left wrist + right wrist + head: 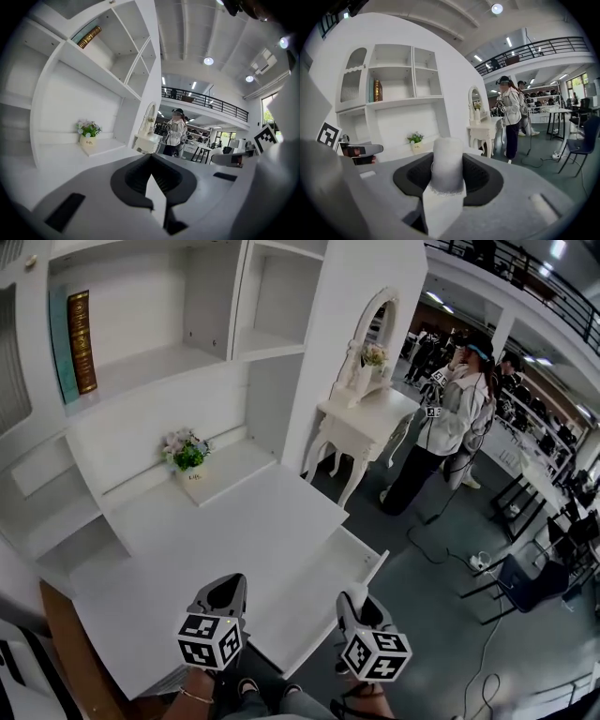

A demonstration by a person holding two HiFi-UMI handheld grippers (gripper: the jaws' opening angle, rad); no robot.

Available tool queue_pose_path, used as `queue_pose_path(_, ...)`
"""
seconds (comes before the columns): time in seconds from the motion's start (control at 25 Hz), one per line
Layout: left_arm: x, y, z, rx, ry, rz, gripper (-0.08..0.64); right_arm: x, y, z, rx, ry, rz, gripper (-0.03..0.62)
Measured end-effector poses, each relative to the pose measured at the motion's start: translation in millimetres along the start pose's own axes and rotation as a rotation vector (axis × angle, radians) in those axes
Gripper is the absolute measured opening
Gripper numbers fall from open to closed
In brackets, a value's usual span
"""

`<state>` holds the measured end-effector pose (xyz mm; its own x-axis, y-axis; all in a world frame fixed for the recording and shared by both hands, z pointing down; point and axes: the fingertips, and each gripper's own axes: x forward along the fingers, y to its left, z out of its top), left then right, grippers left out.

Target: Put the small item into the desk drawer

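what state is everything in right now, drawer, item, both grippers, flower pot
white desk drawer: pulled open, looks empty
right gripper: shut on the small white cylindrical item
small white cylindrical item: clamped between its jaws
left gripper: shut, nothing between its jaws
small potted flowers: upright on the low shelf

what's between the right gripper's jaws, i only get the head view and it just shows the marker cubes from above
observer: The right gripper is shut on a small white cylindrical item that looks soft. It fills the gap between the jaws.
operator: and the left one, anything in it
observer: Nothing. In its own view the left gripper has its jaws closed tip to tip, with only the white desk showing beyond them.
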<state>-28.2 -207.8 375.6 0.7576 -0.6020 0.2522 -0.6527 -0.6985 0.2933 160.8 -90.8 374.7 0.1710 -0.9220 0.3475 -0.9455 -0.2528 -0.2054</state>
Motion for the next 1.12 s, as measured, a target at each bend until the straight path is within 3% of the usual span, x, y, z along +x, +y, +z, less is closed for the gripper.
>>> queue_pose_path(0.52,54.2,-8.0,-3.5,-0.025,0.011,0.004,0.000,39.1,-37.6,15.4,-0.016,0.005,0.009,0.173)
queue_pose_path(0.76,72.3,-26.9,-5.6,0.000,0.038,-0.020,0.000,37.1,-62.3,17.1,0.002,0.016,-0.021,0.173)
queue_pose_path(1.12,85.6,-24.8,-33.4,-0.001,0.107,0.003,0.000,52.1,-75.0,-11.3,0.032,0.073,-0.005,0.173)
